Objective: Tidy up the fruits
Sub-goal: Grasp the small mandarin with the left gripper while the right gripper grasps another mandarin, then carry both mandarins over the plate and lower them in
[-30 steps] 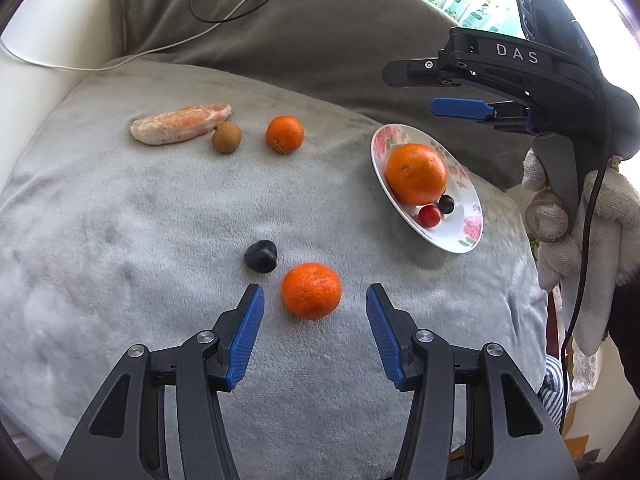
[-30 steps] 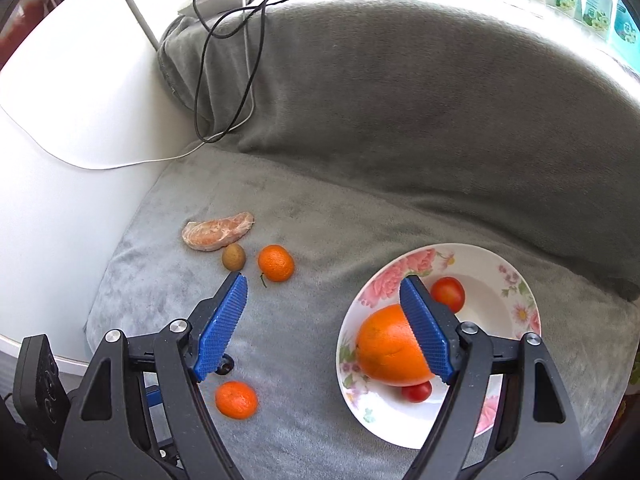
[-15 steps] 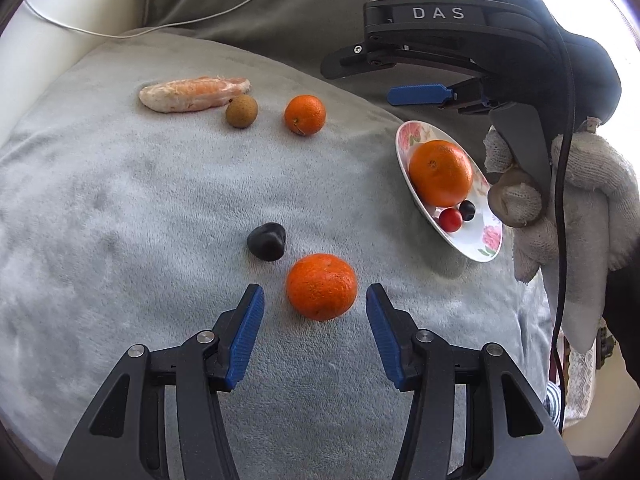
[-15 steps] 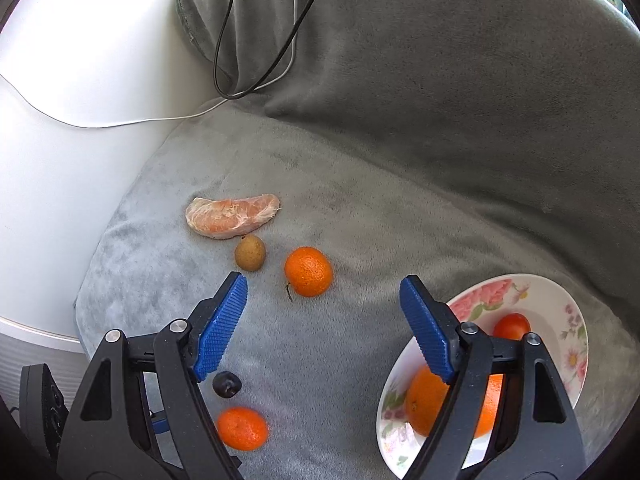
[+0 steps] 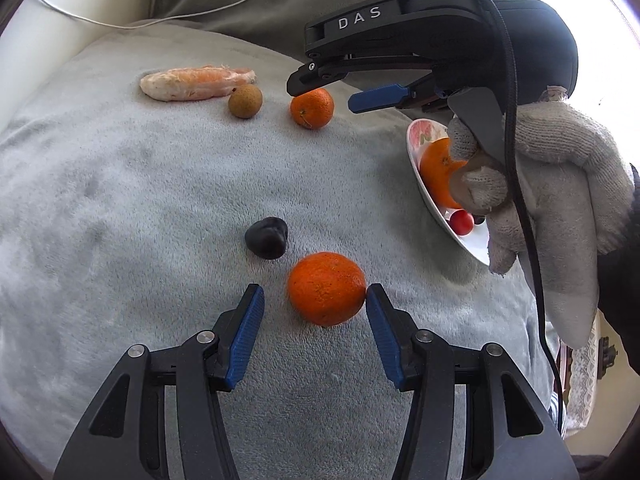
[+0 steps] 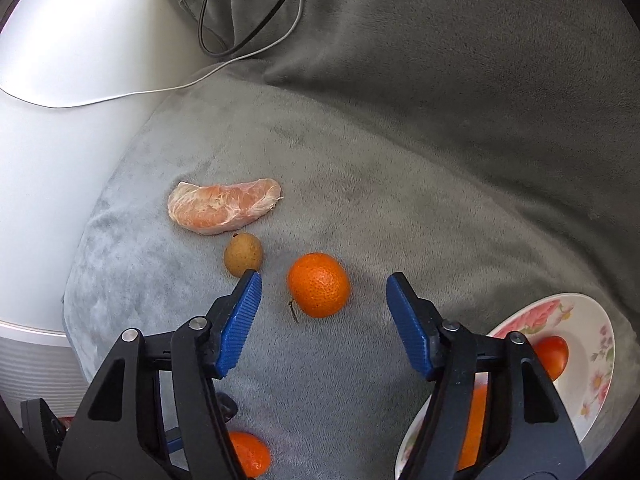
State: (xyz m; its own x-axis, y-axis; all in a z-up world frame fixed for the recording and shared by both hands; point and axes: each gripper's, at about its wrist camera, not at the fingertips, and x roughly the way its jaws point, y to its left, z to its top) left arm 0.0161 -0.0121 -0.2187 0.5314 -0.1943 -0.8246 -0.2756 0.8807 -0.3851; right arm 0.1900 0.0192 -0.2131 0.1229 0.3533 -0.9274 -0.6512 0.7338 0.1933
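On the grey blanket (image 5: 120, 208), a mandarin (image 5: 326, 288) sits between the spread left tongs (image 5: 314, 308).

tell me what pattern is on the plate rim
Pink flowers with green leaves on white, around the plate rim; clearest in the right wrist view.

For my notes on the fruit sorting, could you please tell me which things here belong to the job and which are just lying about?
Job: near tangerine, far tangerine, longan, peeled segment, dark fruit, floral plate.

Lying about: white cable, black cable, grey blanket.
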